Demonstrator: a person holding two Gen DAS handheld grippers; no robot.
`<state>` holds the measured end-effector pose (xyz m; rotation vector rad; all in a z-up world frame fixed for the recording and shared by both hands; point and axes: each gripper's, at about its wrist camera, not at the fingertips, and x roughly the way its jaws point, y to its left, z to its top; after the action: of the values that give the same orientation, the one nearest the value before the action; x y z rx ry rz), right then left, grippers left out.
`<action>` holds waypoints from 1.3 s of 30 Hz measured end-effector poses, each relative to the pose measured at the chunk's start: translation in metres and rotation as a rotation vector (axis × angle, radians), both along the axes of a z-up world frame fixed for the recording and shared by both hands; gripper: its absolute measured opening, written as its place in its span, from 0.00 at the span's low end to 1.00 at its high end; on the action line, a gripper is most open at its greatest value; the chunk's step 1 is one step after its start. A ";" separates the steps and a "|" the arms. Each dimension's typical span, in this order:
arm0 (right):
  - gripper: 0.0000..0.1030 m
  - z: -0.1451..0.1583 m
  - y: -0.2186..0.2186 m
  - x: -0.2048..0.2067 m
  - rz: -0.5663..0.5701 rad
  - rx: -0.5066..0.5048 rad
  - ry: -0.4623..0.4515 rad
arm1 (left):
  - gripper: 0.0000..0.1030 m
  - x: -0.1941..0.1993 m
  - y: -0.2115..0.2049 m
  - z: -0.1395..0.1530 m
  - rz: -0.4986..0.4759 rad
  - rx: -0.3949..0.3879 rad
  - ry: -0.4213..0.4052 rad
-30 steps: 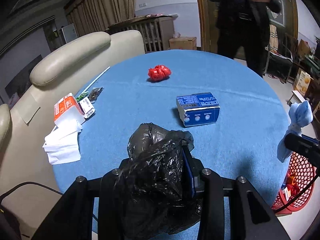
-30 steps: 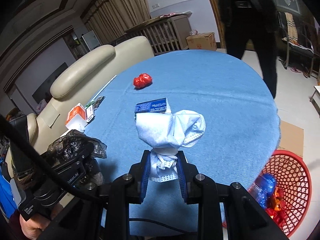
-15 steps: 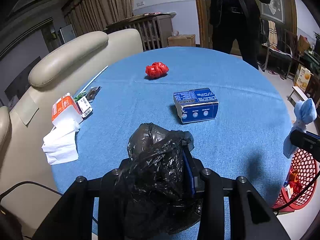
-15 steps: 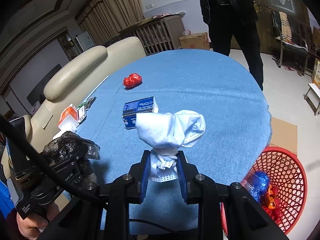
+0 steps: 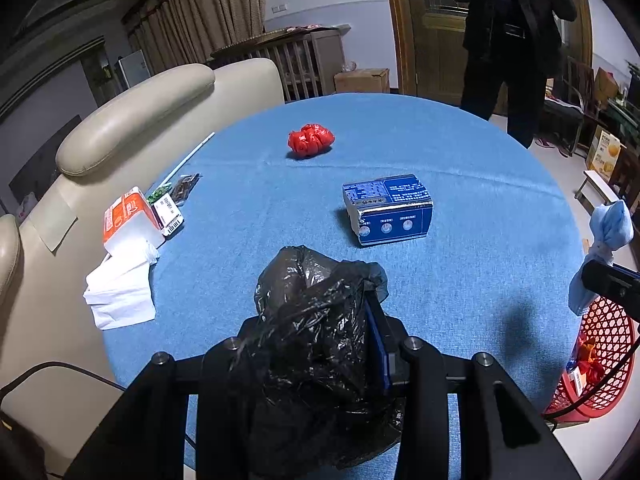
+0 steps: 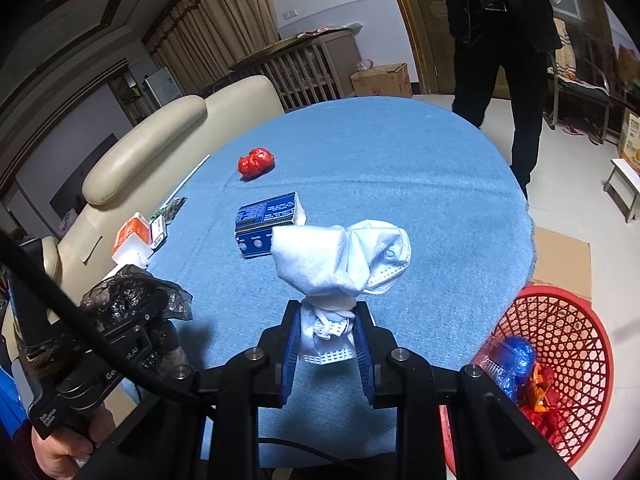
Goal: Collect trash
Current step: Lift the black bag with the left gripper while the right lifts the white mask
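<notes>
My left gripper is shut on a crumpled black plastic bag above the near edge of the round blue table. My right gripper is shut on a bunched white face mask, held above the table's near right side; the mask also shows in the left wrist view. A red mesh basket with blue and red trash stands on the floor to the right. A blue box and a crumpled red wrapper lie on the table.
An orange-and-white packet, white tissue, small wrappers and a straw lie at the table's left edge. A beige sofa is to the left. A person in black stands beyond the table.
Both grippers have drawn back and to the right with their loads; the red basket shows more fully in the right wrist view. The items on the table have not moved.
</notes>
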<state>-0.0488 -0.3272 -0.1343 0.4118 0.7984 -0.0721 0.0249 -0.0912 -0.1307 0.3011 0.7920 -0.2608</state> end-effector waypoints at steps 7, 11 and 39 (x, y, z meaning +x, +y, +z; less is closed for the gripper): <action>0.27 -0.002 -0.003 -0.001 -0.008 0.002 0.001 | 0.40 -0.001 -0.002 -0.001 -0.003 0.001 0.002; 0.27 -0.004 -0.005 -0.002 -0.014 0.006 0.003 | 0.40 -0.002 -0.003 -0.003 -0.006 0.004 0.004; 0.27 -0.010 -0.035 -0.019 -0.082 0.036 -0.006 | 0.40 -0.009 -0.026 -0.006 -0.049 0.018 0.009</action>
<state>-0.0678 -0.3622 -0.1444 0.4788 0.7775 -0.1331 0.0161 -0.1177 -0.1362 0.3366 0.7967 -0.3012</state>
